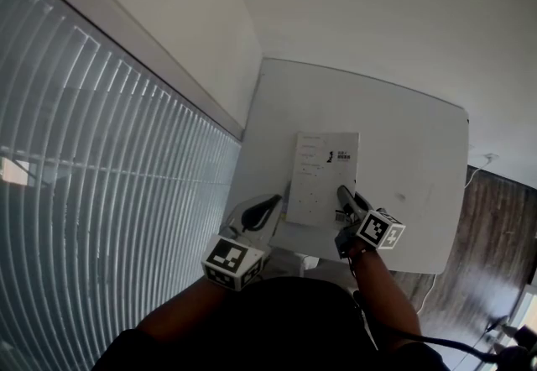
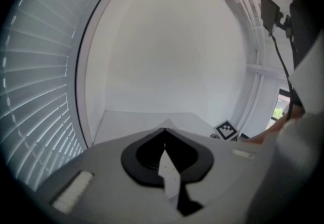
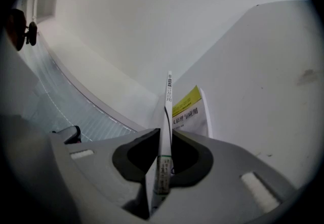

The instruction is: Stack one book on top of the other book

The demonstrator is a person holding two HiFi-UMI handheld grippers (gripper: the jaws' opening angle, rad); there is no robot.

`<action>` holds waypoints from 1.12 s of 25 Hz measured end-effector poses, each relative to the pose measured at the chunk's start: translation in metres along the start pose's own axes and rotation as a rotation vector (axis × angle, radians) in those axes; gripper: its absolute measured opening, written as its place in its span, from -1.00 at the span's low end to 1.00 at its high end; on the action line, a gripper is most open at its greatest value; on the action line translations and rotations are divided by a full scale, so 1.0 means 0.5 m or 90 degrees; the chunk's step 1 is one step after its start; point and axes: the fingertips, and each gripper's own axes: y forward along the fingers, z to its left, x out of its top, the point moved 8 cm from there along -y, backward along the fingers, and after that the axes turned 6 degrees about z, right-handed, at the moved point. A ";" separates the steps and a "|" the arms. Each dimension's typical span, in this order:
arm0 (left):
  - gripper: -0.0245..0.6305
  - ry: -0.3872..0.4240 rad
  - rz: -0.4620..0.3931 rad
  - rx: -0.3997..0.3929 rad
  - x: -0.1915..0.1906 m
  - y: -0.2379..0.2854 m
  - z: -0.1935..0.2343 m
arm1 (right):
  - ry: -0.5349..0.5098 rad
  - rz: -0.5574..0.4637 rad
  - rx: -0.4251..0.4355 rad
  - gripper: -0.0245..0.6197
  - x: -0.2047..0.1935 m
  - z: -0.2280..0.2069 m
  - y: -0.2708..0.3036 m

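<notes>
A thin white book (image 1: 323, 175) lies lengthwise over the middle of the white table (image 1: 411, 151). My left gripper (image 1: 270, 204) is at its near left edge and my right gripper (image 1: 344, 193) at its near right corner. In the left gripper view the left gripper (image 2: 165, 143) is shut on a white dotted sliver of the book (image 2: 170, 172). The right gripper view shows the right gripper (image 3: 166, 134) shut on the white book (image 3: 167, 97), seen edge-on. Just beyond it a second book with a yellow cover (image 3: 190, 111) lies flat on the table. In the head view that yellow-covered book is hidden.
Window blinds (image 1: 92, 159) run along the left, with a sill (image 1: 193, 88) beside the table. The table's near edge (image 1: 394, 264) is just behind my grippers. Dark wooden floor (image 1: 495, 235) with a white cable (image 1: 480, 164) lies to the right.
</notes>
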 end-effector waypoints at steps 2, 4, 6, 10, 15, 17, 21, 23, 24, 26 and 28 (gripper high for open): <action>-0.91 0.001 0.002 0.000 0.005 -0.002 -0.003 | -0.005 0.002 -0.009 -0.76 0.002 0.005 -0.001; -0.91 0.000 0.000 -0.001 -0.005 0.004 0.001 | -0.004 0.004 -0.021 -0.76 -0.004 -0.005 0.006; -0.91 -0.002 0.000 -0.001 -0.014 0.008 0.006 | -0.001 0.007 -0.032 -0.76 -0.009 -0.015 0.012; -0.91 -0.005 -0.001 0.001 -0.014 0.004 0.011 | -0.010 0.015 -0.041 -0.76 -0.007 -0.011 0.020; -0.91 -0.009 -0.003 0.004 -0.014 0.001 0.015 | -0.031 0.029 -0.067 -0.75 -0.007 -0.012 0.025; -0.91 -0.012 -0.004 0.006 -0.014 0.000 0.018 | -0.034 0.032 -0.075 -0.74 -0.008 -0.015 0.026; -0.91 -0.015 -0.004 0.011 -0.013 -0.002 0.022 | -0.051 0.045 -0.101 -0.70 -0.008 -0.017 0.027; -0.91 -0.017 -0.004 0.012 -0.013 -0.003 0.022 | -0.052 0.052 -0.112 -0.68 -0.010 -0.019 0.027; -0.91 -0.018 -0.004 0.013 -0.012 -0.004 0.022 | -0.051 0.055 -0.118 -0.66 -0.012 -0.021 0.027; -0.91 -0.018 -0.004 0.013 -0.009 -0.004 0.022 | -0.049 0.062 -0.132 -0.64 -0.015 -0.022 0.027; -0.91 -0.018 -0.006 0.013 -0.005 -0.004 0.022 | -0.054 0.071 -0.140 -0.60 -0.016 -0.022 0.028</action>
